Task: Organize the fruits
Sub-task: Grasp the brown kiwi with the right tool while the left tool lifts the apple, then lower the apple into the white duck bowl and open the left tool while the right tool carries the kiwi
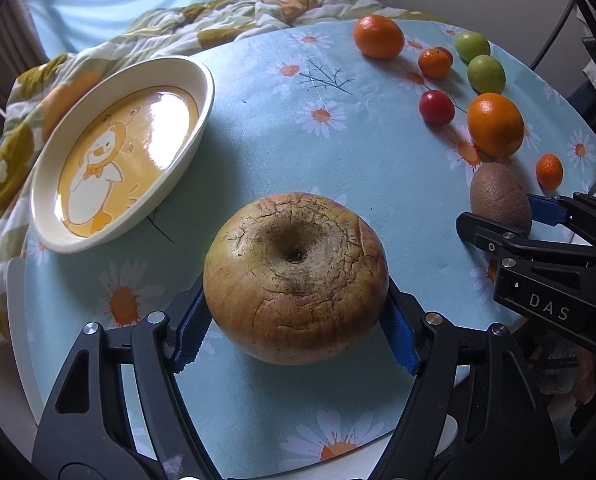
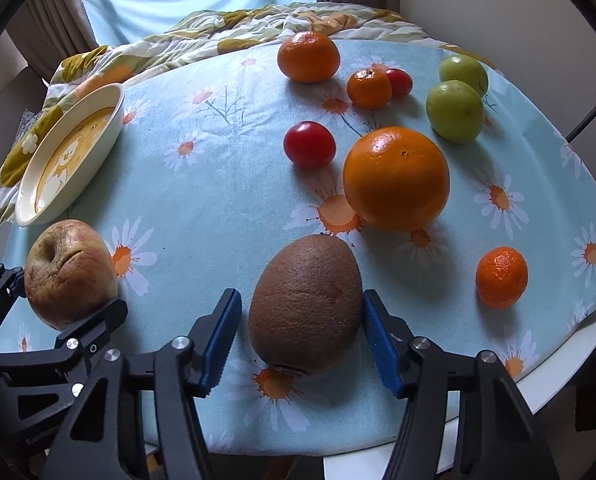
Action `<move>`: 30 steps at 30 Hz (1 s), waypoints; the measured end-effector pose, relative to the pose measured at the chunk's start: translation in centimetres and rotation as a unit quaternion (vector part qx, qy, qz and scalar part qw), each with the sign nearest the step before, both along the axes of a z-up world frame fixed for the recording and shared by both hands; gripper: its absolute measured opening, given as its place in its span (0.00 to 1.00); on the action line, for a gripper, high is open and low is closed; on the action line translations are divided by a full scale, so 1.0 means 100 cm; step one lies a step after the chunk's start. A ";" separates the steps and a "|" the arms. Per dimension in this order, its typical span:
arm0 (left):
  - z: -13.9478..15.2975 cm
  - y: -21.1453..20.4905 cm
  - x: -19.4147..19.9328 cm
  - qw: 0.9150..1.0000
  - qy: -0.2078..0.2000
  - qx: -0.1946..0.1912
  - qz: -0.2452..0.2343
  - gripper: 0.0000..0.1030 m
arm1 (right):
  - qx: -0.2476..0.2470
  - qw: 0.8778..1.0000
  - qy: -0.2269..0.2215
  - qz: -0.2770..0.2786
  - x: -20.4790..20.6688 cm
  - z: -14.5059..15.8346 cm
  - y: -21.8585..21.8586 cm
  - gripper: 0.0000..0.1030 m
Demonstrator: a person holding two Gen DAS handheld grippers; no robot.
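A wrinkled yellow-red apple (image 1: 296, 276) sits between the blue pads of my left gripper (image 1: 298, 324), which is shut on it; it also shows in the right wrist view (image 2: 68, 270). A brown kiwi (image 2: 305, 304) lies between the pads of my right gripper (image 2: 301, 336), which is open with a gap on the left side and the right pad close to the skin. The kiwi (image 1: 497, 196) and right gripper (image 1: 509, 220) also show in the left wrist view. A cream duck-print dish (image 1: 122, 152) stands empty at the left.
On the daisy tablecloth (image 2: 218, 184) lie a big orange (image 2: 395, 178), a mandarin (image 2: 309, 56), small mandarins (image 2: 501, 277) (image 2: 368, 89), two cherry tomatoes (image 2: 309, 144) (image 2: 399, 82) and two green fruits (image 2: 454, 111) (image 2: 463, 69). A rumpled quilt (image 2: 234, 28) lies behind.
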State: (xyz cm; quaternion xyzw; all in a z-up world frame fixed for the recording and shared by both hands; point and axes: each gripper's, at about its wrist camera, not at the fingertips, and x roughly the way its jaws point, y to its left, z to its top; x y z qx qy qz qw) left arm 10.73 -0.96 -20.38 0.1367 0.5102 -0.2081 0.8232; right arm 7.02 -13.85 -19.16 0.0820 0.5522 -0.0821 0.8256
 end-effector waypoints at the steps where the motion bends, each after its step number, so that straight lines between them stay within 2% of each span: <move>1: 0.000 0.000 0.000 1.000 0.000 -0.001 0.004 0.78 | -0.006 1.000 0.001 0.003 0.000 0.000 0.001 0.49; 2: 0.000 0.001 0.000 1.000 0.000 -0.002 0.008 0.78 | -0.010 1.000 0.001 0.005 0.000 0.000 0.001 0.45; 8: 0.004 0.010 0.000 0.999 0.009 -0.018 0.044 0.78 | -0.010 1.000 -0.003 0.029 0.000 0.004 0.000 0.41; 20: 0.047 0.032 0.004 0.995 -0.033 -0.041 0.088 0.78 | -0.004 0.996 -0.039 0.076 0.016 0.046 0.010 0.41; 30: 0.083 0.073 0.045 0.989 -0.078 -0.049 0.114 0.78 | -0.012 0.990 -0.073 0.119 0.054 0.083 0.043 0.41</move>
